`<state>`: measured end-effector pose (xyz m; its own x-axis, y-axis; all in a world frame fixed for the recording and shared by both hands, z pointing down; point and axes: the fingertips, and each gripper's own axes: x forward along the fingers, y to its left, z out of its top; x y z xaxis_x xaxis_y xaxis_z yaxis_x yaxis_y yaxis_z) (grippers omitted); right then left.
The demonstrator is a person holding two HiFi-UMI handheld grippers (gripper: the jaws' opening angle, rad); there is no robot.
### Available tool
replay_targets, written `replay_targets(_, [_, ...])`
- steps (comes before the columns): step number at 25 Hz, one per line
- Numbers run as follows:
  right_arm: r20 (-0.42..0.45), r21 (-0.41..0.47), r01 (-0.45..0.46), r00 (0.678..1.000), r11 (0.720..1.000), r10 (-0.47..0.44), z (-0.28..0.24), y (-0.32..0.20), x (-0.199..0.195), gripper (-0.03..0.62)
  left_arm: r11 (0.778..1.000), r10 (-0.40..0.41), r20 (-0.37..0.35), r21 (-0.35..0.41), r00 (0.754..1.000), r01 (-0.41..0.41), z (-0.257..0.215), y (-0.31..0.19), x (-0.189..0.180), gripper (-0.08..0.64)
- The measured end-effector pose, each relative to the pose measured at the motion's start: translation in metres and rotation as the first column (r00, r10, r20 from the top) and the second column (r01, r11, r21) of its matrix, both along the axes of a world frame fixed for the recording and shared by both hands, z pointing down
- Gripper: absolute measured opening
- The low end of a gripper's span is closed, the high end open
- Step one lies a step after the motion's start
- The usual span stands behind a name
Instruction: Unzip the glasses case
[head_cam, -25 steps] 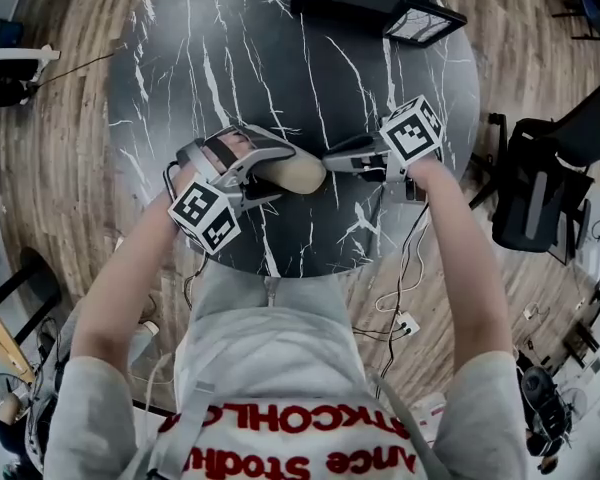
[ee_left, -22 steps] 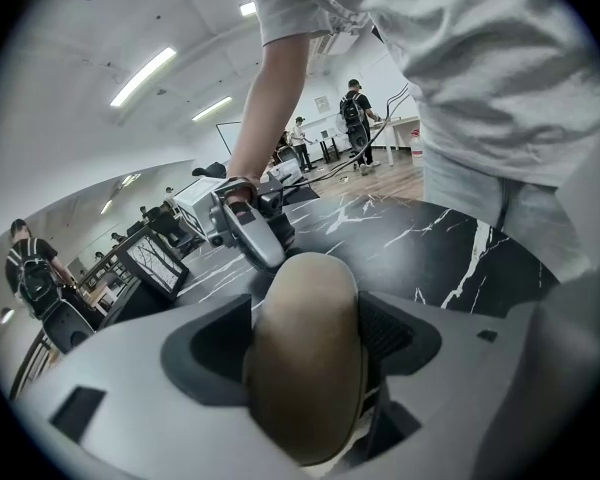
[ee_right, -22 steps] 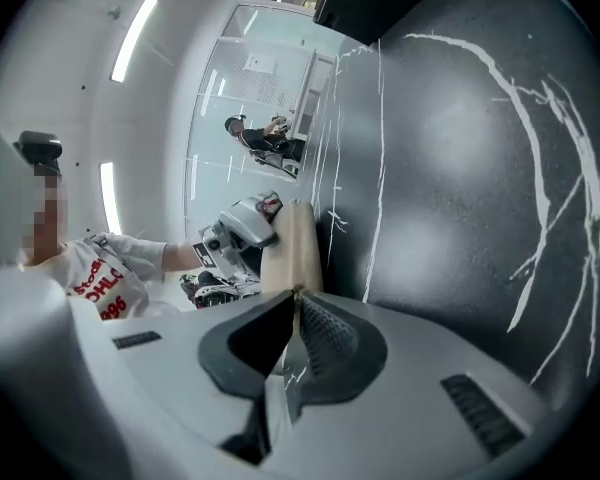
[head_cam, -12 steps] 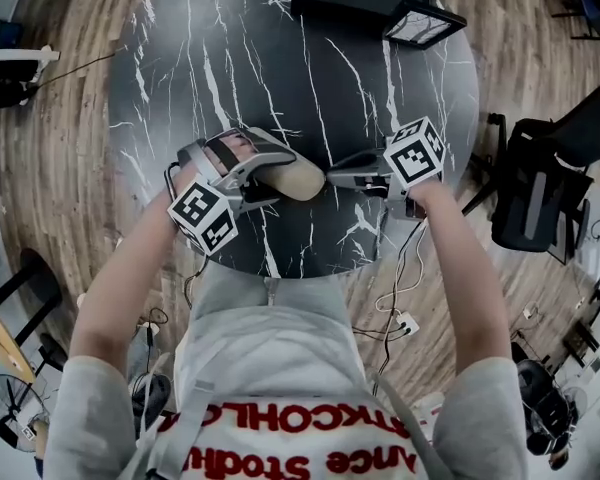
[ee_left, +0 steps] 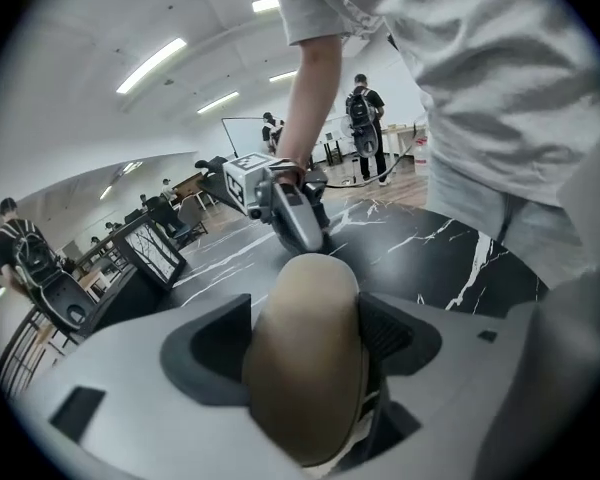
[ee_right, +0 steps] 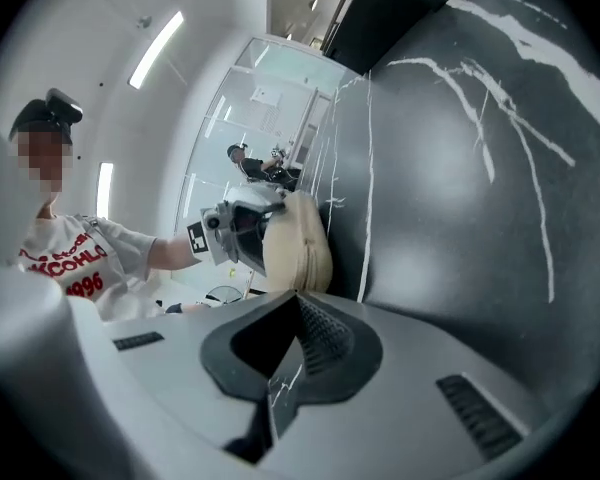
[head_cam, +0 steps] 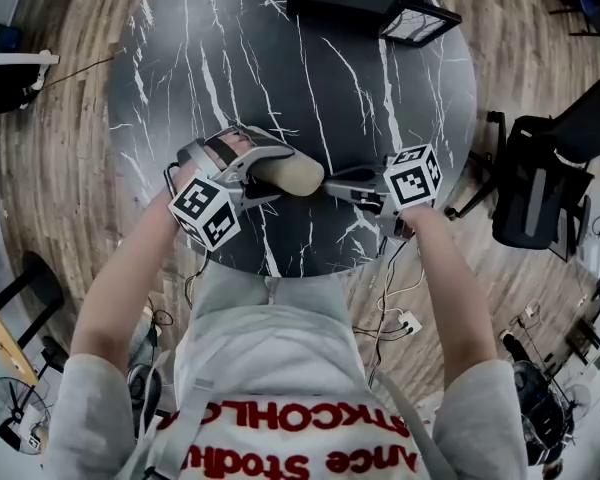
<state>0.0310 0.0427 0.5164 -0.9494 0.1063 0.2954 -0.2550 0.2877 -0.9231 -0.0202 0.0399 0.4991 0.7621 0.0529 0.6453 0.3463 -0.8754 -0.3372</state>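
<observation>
Over the near part of the black marbled tabletop point(head_cam: 280, 58), the left tool point(ee_left: 308, 343) is clamping the beige glasses case point(head_cam: 300, 175) across its body, and the right tool point(ee_right: 296, 313) is sitting fully closed at its right end. The case is looking light, smooth and semi-stiff; its zipper pull, the place to grip, is hiding from me.

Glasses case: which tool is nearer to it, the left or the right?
Left. The left tool grips the glasses case between its jaws. The right tool, jaws shut, has its tip at the case's free end; whether it touches is unclear.
</observation>
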Motion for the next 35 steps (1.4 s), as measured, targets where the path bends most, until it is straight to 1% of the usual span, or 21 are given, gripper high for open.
replay_targets(1, [-0.002, 0.005, -0.024, 1.000, 1.000, 0.024, 0.000, 0.001, 0.000, 0.012, 1.000, -0.018, -0.006, -0.012, 1.000, 0.018, 0.000, -0.003, 0.001, 0.337])
replay_targets(3, [0.006, 0.019, -0.092, 0.996, 0.996, 0.092, -0.001, 0.001, -0.001, 0.012, 0.996, -0.080, -0.020, -0.051, 0.997, 0.079, 0.000, -0.013, 0.004, 0.336])
replay_targets(5, [0.019, 0.039, -0.115, 0.993, 0.993, 0.115, -0.003, 0.008, -0.014, 0.012, 0.986, -0.142, -0.027, -0.097, 0.990, 0.139, -0.001, -0.021, 0.008, 0.328])
replay_targets(6, [0.030, 0.044, -0.131, 0.991, 0.990, 0.129, -0.005, 0.011, -0.023, 0.012, 0.982, -0.157, -0.025, -0.109, 0.987, 0.153, -0.002, -0.023, 0.009, 0.327])
replay_targets(8, [0.049, 0.048, -0.193, 0.980, 0.980, 0.191, -0.008, 0.012, -0.036, 0.012, 0.981, -0.165, -0.019, -0.111, 0.986, 0.162, -0.002, -0.024, 0.011, 0.327])
replay_targets(10, [0.029, 0.073, -0.267, 0.964, 0.961, 0.265, -0.007, 0.009, -0.035, 0.014, 0.979, -0.171, -0.015, -0.111, 0.985, 0.168, -0.002, -0.024, 0.012, 0.327])
replay_targets(12, [-0.012, 0.107, -0.333, 0.942, 0.937, 0.337, -0.007, 0.005, -0.023, 0.014, 0.977, -0.181, -0.007, -0.118, 0.984, 0.179, -0.002, -0.025, 0.011, 0.327])
replay_targets(14, [-0.068, 0.177, -0.382, 0.915, 0.907, 0.398, -0.009, -0.003, -0.003, 0.014, 0.975, -0.189, 0.001, -0.121, 0.982, 0.188, -0.001, -0.025, 0.011, 0.327])
replay_targets(15, [-0.102, 0.233, -0.385, 0.904, 0.893, 0.416, -0.010, -0.008, 0.008, 0.014, 0.973, -0.195, 0.004, -0.123, 0.981, 0.194, -0.001, -0.026, 0.011, 0.327])
replay_targets(16, [-0.138, 0.297, -0.362, 0.899, 0.884, 0.415, -0.012, -0.013, 0.015, 0.015, 0.971, -0.202, 0.007, -0.125, 0.979, 0.201, 0.000, -0.027, 0.011, 0.327])
replay_targets(17, [-0.175, 0.360, -0.311, 0.904, 0.880, 0.391, -0.012, -0.016, 0.019, 0.015, 0.970, -0.209, 0.011, -0.128, 0.978, 0.209, 0.000, -0.027, 0.012, 0.327])
replay_targets(18, [-0.213, 0.416, -0.236, 0.914, 0.878, 0.346, -0.011, -0.017, 0.019, 0.017, 0.968, -0.214, 0.015, -0.132, 0.977, 0.214, 0.000, -0.028, 0.012, 0.327])
replay_targets(19, [-0.251, 0.463, -0.147, 0.924, 0.874, 0.288, -0.010, -0.017, 0.015, 0.033, 0.966, -0.218, 0.019, -0.135, 0.976, 0.218, 0.000, -0.028, 0.012, 0.327])
replay_targets(20, [-0.291, 0.501, -0.052, 0.930, 0.864, 0.225, -0.009, -0.016, 0.011, 0.094, 0.965, -0.220, 0.022, -0.139, 0.975, 0.221, 0.000, -0.028, 0.012, 0.327])
replay_targets(21, [-0.334, 0.533, 0.042, 0.928, 0.845, 0.165, -0.007, -0.015, 0.006, 0.125, 0.964, -0.221, 0.026, -0.142, 0.975, 0.223, 0.000, -0.028, 0.013, 0.327])
replay_targets(22, [-0.380, 0.557, 0.125, 0.918, 0.821, 0.118, -0.004, -0.015, 0.002, 0.135, 0.963, -0.222, 0.030, -0.146, 0.974, 0.224, 0.000, -0.029, 0.013, 0.327])
replay_targets(23, [-0.423, 0.572, 0.190, 0.902, 0.798, 0.089, -0.001, -0.015, 0.000, 0.144, 0.963, -0.224, 0.034, -0.149, 0.974, 0.226, 0.000, -0.029, 0.013, 0.327])
replay_targets(24, [-0.456, 0.580, 0.233, 0.887, 0.781, 0.074, 0.001, -0.015, -0.001, 0.150, 0.962, -0.225, 0.036, -0.152, 0.974, 0.228, 0.000, -0.029, 0.013, 0.327])
replay_targets(25, [-0.476, 0.581, 0.255, 0.877, 0.773, 0.068, 0.002, -0.016, -0.001, 0.156, 0.961, -0.226, 0.038, -0.154, 0.973, 0.229, 0.000, -0.029, 0.013, 0.327])
replay_targets(27, [-0.490, 0.580, 0.267, 0.869, 0.770, 0.069, 0.003, -0.017, -0.001, 0.164, 0.960, -0.229, 0.040, -0.155, 0.973, 0.232, 0.000, -0.029, 0.013, 0.327])
replay_targets(35, [-0.503, 0.600, 0.269, 0.860, 0.753, 0.093, 0.003, -0.014, -0.003, 0.150, 0.961, -0.231, 0.035, -0.148, 0.972, 0.234, 0.001, -0.029, 0.013, 0.328])
